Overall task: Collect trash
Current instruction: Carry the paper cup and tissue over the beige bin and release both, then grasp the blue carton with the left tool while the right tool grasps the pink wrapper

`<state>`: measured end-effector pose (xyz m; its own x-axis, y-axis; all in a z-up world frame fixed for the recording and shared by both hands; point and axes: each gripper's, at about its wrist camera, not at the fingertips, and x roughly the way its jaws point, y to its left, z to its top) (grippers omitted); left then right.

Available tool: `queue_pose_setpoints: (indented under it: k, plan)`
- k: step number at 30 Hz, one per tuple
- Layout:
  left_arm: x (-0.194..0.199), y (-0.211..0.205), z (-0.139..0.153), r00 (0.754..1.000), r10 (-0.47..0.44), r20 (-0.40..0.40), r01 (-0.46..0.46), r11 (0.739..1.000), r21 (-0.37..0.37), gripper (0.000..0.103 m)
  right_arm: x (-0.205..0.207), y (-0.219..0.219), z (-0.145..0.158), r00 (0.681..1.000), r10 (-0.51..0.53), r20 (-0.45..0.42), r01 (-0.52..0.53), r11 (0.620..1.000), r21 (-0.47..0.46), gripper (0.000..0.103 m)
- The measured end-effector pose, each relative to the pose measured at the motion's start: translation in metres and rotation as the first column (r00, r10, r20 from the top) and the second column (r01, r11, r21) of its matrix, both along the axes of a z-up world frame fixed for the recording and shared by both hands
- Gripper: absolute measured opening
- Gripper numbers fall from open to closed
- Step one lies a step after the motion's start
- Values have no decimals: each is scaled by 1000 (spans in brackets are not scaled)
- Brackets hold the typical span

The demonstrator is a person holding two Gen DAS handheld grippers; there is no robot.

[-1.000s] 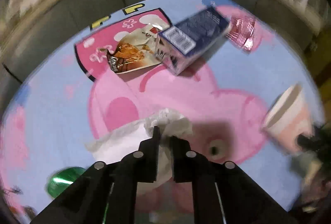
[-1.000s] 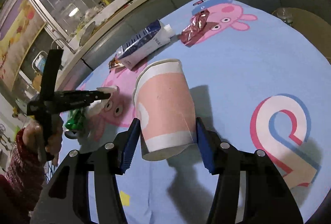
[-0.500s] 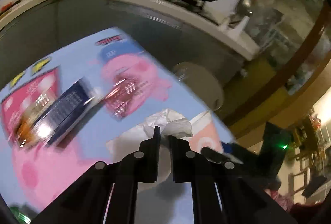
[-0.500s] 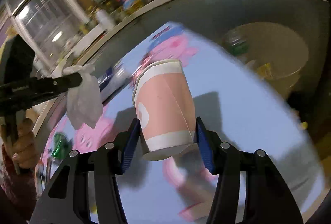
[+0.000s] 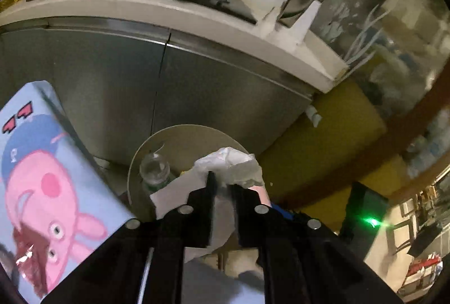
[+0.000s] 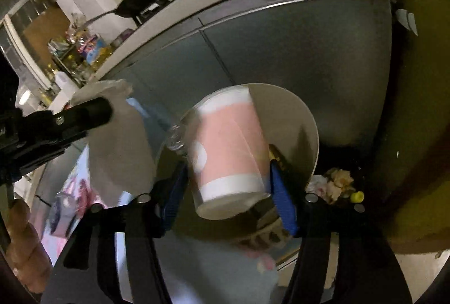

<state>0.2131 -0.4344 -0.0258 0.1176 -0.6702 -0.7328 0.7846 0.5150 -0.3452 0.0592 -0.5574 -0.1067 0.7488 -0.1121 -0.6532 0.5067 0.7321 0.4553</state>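
Both grippers had swung off the cartoon cloth (image 5: 42, 177) since half a second earlier and hung over the round bin (image 5: 174, 135) by the grey cabinet (image 5: 112, 84). Left gripper (image 5: 223, 183) stayed pinched narrow on the crumpled tissue (image 5: 233, 166). Right gripper (image 6: 229, 177) stayed clamped on the pink paper cup (image 6: 227, 146), tilted above the bin. A clear bottle (image 5: 154, 169) lay inside the bin.

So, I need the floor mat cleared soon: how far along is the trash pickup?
Done: a bottle already lies in the bin. In hand: the left gripper pinches a tissue, and the right gripper grips a paper cup, both near the bin. Left: a wrapper on the mat.
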Motion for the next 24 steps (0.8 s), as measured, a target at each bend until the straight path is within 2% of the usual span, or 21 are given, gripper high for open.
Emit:
queue_pose_setpoints:
  k: [1,2,3,10,13,16,20,22,24]
  plan:
    - [2,-4,-5,1000,17,4,-17,1000,18,46,4,-3,-4,1000,-4,-10,3,1000,-7,79]
    - [5,-7,-10,999,38,7,-38,998,41,63,5,-2,-5,1000,-16,-13,16,1000,-16,79]
    - [9,-7,-14,997,69,15,-70,996,58,65,5,-3,-6,1000,-26,-11,26,999,-21,79]
    - [10,38,-9,992,124,-7,-124,992,14,65,-33,17,16,982,-140,127,150,986,-70,76]
    - [-2,73,-2,990,139,3,-139,990,-14,65,-39,36,30,975,-127,182,143,987,-76,72]
    - [-17,120,1,989,149,11,-148,988,-37,65,-24,59,38,982,-26,186,41,996,-76,71]
    - [-30,189,4,985,168,27,-166,985,-50,65,22,105,36,970,183,159,-185,983,-7,67]
    - [-30,229,11,969,229,88,-226,973,-44,65,49,130,30,951,274,144,-283,958,43,64]
    - [-20,270,17,926,329,187,-331,943,-21,67,69,148,25,944,306,122,-313,948,49,62]
